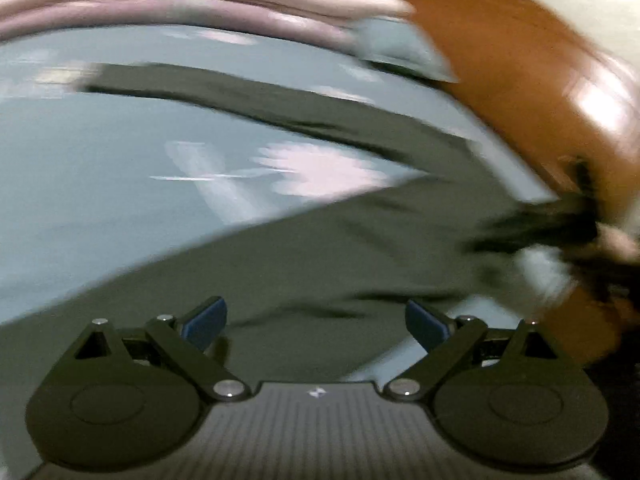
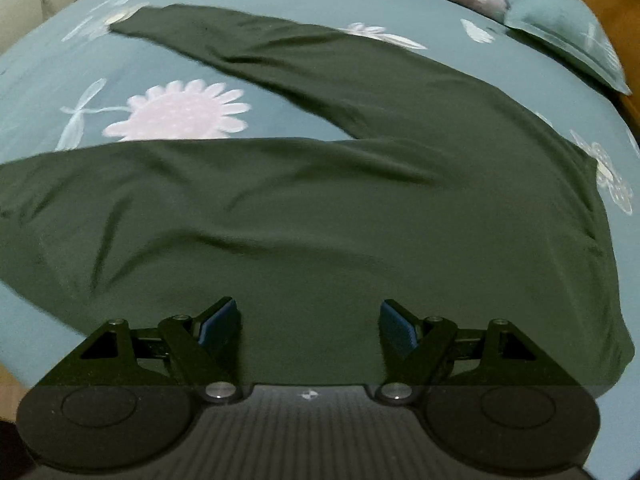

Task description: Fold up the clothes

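Since the left wrist view is all blur, with the left gripper (image 1: 316,320) open and empty over dark green pants (image 1: 320,248) on the bedspread (image 1: 100,200), I'd go by the right view, where the right gripper (image 2: 310,326) hangs open above the spread pants (image 2: 320,220), and pinch the waistband cleanly.

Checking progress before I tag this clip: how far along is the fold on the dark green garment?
Done: the dark green garment lies spread on the floral bed cover, one long part angled away, no fold visible.
In hand: nothing. The right hand-held gripper and left hand-held gripper are both open above the cloth.
Left: grasping and every fold.
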A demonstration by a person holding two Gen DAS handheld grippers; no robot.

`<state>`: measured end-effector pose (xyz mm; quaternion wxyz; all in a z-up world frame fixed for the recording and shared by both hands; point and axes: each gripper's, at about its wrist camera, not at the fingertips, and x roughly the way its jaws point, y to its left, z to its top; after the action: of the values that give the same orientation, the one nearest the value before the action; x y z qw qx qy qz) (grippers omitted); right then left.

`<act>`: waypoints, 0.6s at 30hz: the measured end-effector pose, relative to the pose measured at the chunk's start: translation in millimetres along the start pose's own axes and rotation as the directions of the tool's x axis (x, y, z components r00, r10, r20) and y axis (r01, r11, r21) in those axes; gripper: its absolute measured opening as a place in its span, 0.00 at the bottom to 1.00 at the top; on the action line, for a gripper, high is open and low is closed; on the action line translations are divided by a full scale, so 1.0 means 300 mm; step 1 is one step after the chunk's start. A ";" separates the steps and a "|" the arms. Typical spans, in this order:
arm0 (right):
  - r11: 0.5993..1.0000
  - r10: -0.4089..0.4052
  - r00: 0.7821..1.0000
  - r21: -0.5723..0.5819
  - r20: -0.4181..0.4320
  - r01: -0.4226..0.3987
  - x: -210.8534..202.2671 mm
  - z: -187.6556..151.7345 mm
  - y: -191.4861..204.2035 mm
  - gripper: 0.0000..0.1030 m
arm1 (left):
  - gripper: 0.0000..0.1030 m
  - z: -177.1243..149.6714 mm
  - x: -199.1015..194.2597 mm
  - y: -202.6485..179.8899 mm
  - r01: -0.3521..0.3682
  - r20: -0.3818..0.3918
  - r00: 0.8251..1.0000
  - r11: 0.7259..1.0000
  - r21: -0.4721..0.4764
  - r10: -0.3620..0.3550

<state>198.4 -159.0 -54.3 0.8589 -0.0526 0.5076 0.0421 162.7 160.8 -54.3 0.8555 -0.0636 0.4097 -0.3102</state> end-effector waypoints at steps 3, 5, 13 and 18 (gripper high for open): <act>1.000 -0.012 1.000 -0.008 0.022 0.013 0.036 0.005 -0.013 0.87 | 0.93 -0.012 0.097 -0.061 0.074 -0.078 0.995 0.996 0.058 -0.069; 0.999 -0.039 0.999 0.025 0.033 0.038 0.053 0.020 -0.041 0.91 | 0.93 -0.040 0.135 -0.061 0.049 -0.148 0.988 0.998 0.035 -0.043; 0.990 0.117 0.989 -0.091 0.088 -0.109 0.001 0.111 0.086 0.90 | 0.94 -0.061 0.093 -0.049 0.032 -0.154 0.987 0.999 -0.011 -0.034; 0.962 0.130 0.989 -0.251 0.065 -0.110 0.132 0.168 0.226 0.95 | 0.94 -0.056 0.081 -0.050 0.008 -0.150 0.989 1.000 -0.007 -0.009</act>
<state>252.5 -84.5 -68.1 0.8615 -0.1261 0.4654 0.1590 154.5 137.1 -76.1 0.8206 -0.0448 0.4738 -0.3165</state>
